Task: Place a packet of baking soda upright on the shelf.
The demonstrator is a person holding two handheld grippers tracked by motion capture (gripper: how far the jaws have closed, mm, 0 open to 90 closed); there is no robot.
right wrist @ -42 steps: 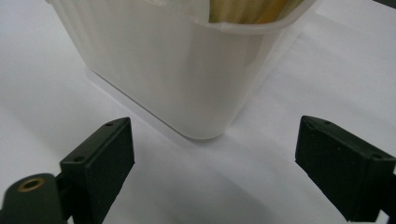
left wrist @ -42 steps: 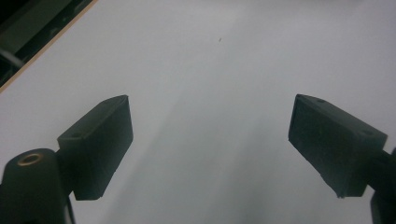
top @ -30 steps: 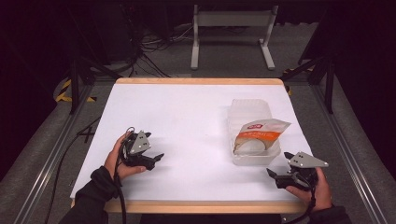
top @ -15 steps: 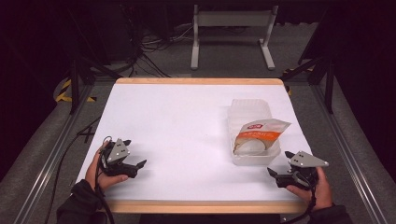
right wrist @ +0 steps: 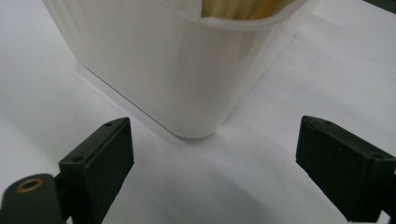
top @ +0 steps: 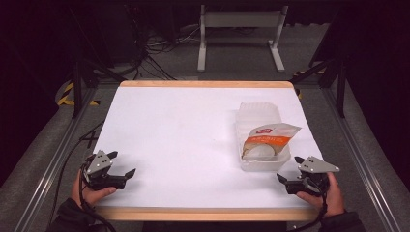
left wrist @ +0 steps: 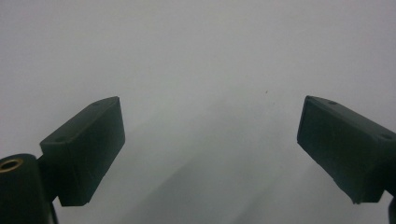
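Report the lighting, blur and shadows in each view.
High view: the white table is brightly lit, the surroundings nearly black. Left gripper view: plain grey-white surface, soft and hazy, with a faint shadow between the open jaws. Right gripper view: the translucent container is slightly soft up close, casting a soft shadow at its base.

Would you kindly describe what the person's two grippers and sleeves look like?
Both the left gripper and the right gripper are black, each with two blocky black jaws and a grey three-cornered plate on top. A dark cable trails from the left one. The person wears dark sleeves.
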